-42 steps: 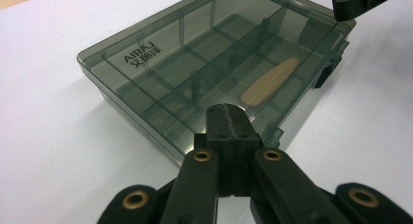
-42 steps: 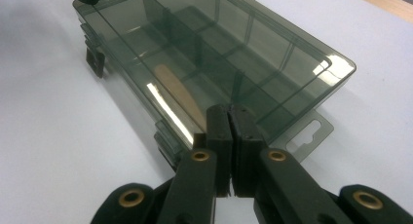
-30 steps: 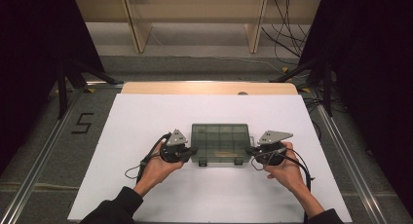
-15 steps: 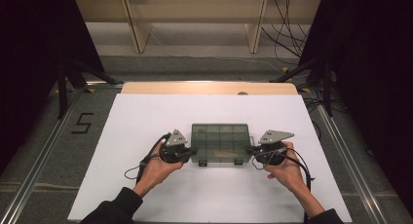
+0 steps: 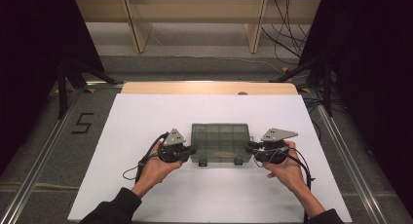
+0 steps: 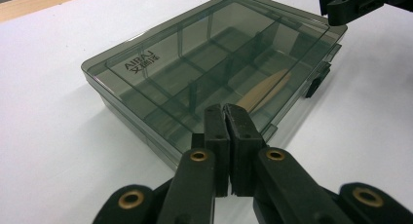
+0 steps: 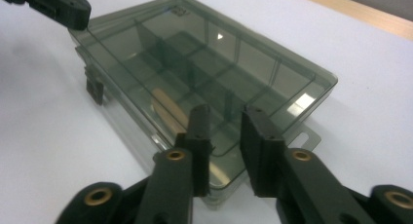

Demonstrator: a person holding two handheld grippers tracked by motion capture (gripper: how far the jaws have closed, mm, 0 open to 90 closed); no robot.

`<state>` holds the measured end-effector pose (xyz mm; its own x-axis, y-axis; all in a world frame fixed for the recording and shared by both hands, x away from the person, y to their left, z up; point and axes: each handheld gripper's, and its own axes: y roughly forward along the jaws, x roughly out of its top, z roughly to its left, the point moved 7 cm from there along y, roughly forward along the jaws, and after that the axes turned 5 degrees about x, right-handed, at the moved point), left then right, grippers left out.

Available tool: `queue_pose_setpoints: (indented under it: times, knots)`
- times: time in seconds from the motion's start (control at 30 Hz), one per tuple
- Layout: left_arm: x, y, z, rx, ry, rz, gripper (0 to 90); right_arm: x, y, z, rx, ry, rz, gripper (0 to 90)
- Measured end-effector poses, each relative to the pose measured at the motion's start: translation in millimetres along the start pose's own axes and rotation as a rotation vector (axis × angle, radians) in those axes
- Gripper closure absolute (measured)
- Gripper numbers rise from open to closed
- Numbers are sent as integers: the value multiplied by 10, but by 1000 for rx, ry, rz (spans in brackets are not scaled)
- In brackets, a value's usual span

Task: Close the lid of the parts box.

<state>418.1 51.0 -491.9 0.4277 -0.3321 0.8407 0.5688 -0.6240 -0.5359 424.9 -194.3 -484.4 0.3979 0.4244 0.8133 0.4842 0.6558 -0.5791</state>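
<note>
A smoky see-through compartment box (image 5: 220, 143) lies shut on the white board, and a light wooden stick (image 6: 265, 90) shows inside it. My left gripper (image 5: 192, 149) is at the box's left end. In the left gripper view (image 6: 226, 112) its jaws are shut with nothing between them, the tips against the lid's edge. My right gripper (image 5: 249, 147) is at the box's right end. Its jaws (image 7: 226, 117) have just been opening and stand apart, with the box's edge (image 7: 204, 58) beyond the gap and nothing pressed between the pads.
The white board (image 5: 146, 112) covers the table, with a wooden strip (image 5: 209, 87) along its far edge. Two dark latches (image 5: 203, 161) sit on the box's near side. A "5" (image 5: 82, 122) is marked on the floor at left. Cables trail from both grippers.
</note>
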Motion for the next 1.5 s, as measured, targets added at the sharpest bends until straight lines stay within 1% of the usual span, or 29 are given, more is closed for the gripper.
queue_pose_setpoints:
  times: [0.03,0.17,0.2,0.23,0.27,0.3,0.33,0.43,0.47,0.5,0.53,0.6,0.67,0.7,0.73,0.77,0.8,0.87,1.03,1.1,1.13,1.2,1.23,1.27,1.3,1.37,1.4,1.43,1.5]
  knots:
    - [4,-2,-2,12,-4,-8,878,11,-4,0,4,2,-5,711]
    - [12,-16,-4,3,-1,-9,870,45,-17,-5,-6,23,-29,606]
    - [16,-20,-4,12,-3,-13,866,53,-14,-5,-10,33,-41,581]
    - [20,-25,-4,9,-1,-15,863,54,-29,0,-12,48,-31,558]
    - [24,-29,-10,2,-7,-17,859,69,-27,-3,-14,53,-51,538]
    - [28,-34,-8,8,-5,-22,856,78,-30,-5,-14,56,-59,519]
    - [30,-43,-4,11,-1,-17,851,88,-41,-7,-27,66,-68,504]
    - [42,-60,-9,9,-6,-26,829,126,-49,6,-23,76,-108,465]
    - [47,-65,-12,4,-5,-31,822,130,-66,15,-28,81,-108,452]
    - [51,-72,-16,7,-11,-33,817,143,-63,35,-14,93,-122,442]
    - [57,-78,-17,9,-16,-37,812,144,-79,37,-21,89,-115,435]
    - [71,-97,-16,6,-19,-47,797,164,-103,51,-25,99,-131,421]
    - [95,-120,-18,5,-22,-70,774,181,-116,63,-23,101,-151,405]
    - [103,-139,-18,6,-25,-74,759,180,-131,75,-21,108,-144,398]
    - [110,-160,-16,5,-20,-76,746,188,-133,76,-23,106,-156,394]
    - [119,-176,-18,9,-27,-86,731,192,-141,86,-17,108,-160,389]
    - [127,-190,-16,9,-26,-97,712,195,-150,94,-19,110,-164,385]
    - [133,-228,0,16,-21,-99,663,203,-165,111,-18,113,-173,374]
    - [151,-319,11,20,-29,-134,572,238,-192,156,-11,115,-214,339]
    - [150,-360,10,14,-25,-146,537,244,-208,176,-8,111,-222,335]
    - [146,-384,10,12,-21,-151,523,235,-227,186,-7,107,-209,331]
    - [140,-426,5,2,-19,-166,501,236,-243,203,-7,110,-217,320]
    - [139,-450,5,2,-20,-173,494,245,-239,207,-5,109,-239,318]
    - [140,-473,9,2,-16,-183,488,238,-252,218,-3,115,-233,318]
    - [137,-495,8,-2,-20,-188,480,243,-253,223,-2,112,-248,317]
    - [139,-537,24,1,-11,-203,460,229,-274,239,0,110,-232,310]
    - [136,-554,30,1,-14,-207,451,227,-277,244,-6,111,-234,307]
    - [131,-567,33,1,-19,-211,446,236,-276,261,8,111,-251,305]
    - [114,-588,40,6,-14,-211,436,234,-288,274,-1,113,-251,303]
